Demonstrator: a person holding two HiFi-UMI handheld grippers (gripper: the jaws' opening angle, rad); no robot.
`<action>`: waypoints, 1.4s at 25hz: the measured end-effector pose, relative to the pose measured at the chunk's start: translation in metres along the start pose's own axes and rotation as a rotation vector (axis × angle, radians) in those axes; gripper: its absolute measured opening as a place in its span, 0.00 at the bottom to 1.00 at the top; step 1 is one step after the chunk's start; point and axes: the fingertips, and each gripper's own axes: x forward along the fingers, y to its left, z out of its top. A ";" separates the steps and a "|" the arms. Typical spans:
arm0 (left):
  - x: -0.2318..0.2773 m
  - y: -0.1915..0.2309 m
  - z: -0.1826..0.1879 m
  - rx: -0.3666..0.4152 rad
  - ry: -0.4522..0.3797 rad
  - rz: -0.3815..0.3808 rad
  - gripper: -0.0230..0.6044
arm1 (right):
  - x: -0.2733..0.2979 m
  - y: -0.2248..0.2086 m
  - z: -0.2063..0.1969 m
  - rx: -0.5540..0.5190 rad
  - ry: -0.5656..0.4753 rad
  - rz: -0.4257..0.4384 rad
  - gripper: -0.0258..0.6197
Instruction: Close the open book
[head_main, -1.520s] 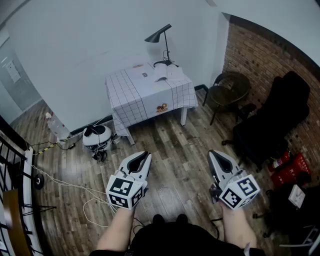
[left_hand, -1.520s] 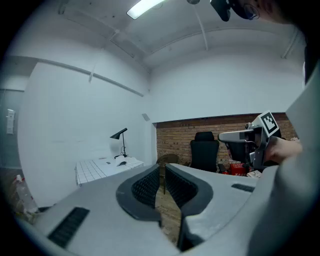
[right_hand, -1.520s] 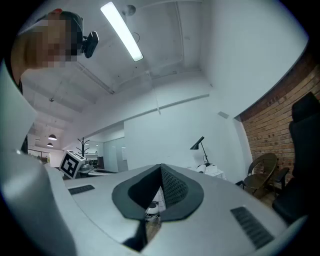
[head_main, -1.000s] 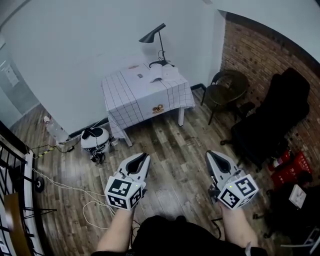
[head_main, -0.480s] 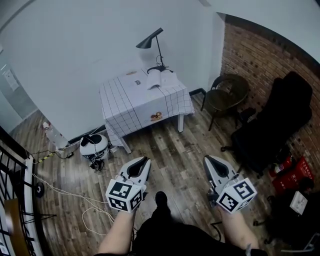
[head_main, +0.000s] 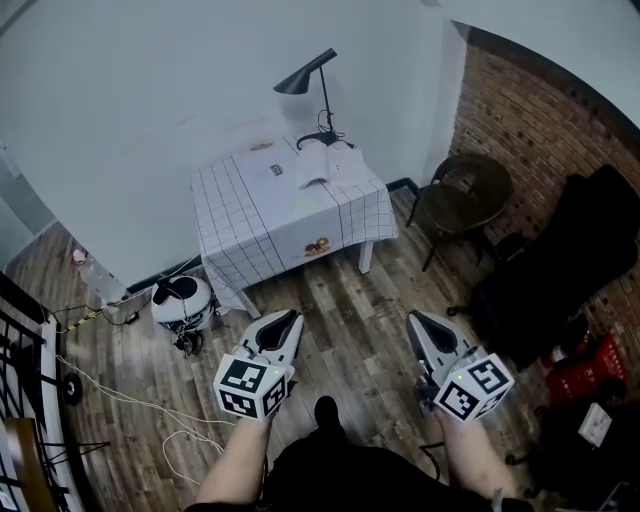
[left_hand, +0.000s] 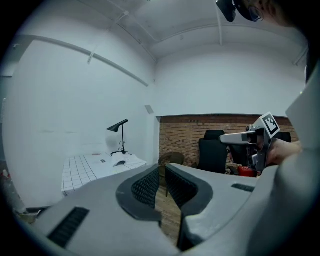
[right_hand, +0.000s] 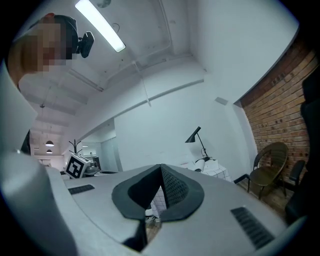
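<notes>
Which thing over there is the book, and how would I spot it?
Find the table with the white checked cloth against the white wall. A black desk lamp stands at its far right corner, and the open book lies just in front of the lamp's base. Its spread white pages dwarf the small flat items to its left.

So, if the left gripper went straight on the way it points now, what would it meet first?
Nothing close: ahead of the left gripper is only bare floor. Pointing slightly down, it would probably meet the floor before the chair by the brick wall; depth is unclear.
</notes>
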 end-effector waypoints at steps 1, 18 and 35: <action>0.009 0.015 0.004 0.002 0.000 -0.003 0.10 | 0.018 -0.003 0.003 -0.004 0.005 0.001 0.04; 0.102 0.188 0.034 -0.007 0.005 0.004 0.10 | 0.242 -0.021 0.015 0.012 0.036 0.079 0.04; 0.306 0.299 0.061 -0.065 0.073 0.083 0.10 | 0.435 -0.183 0.044 -0.082 0.119 0.151 0.04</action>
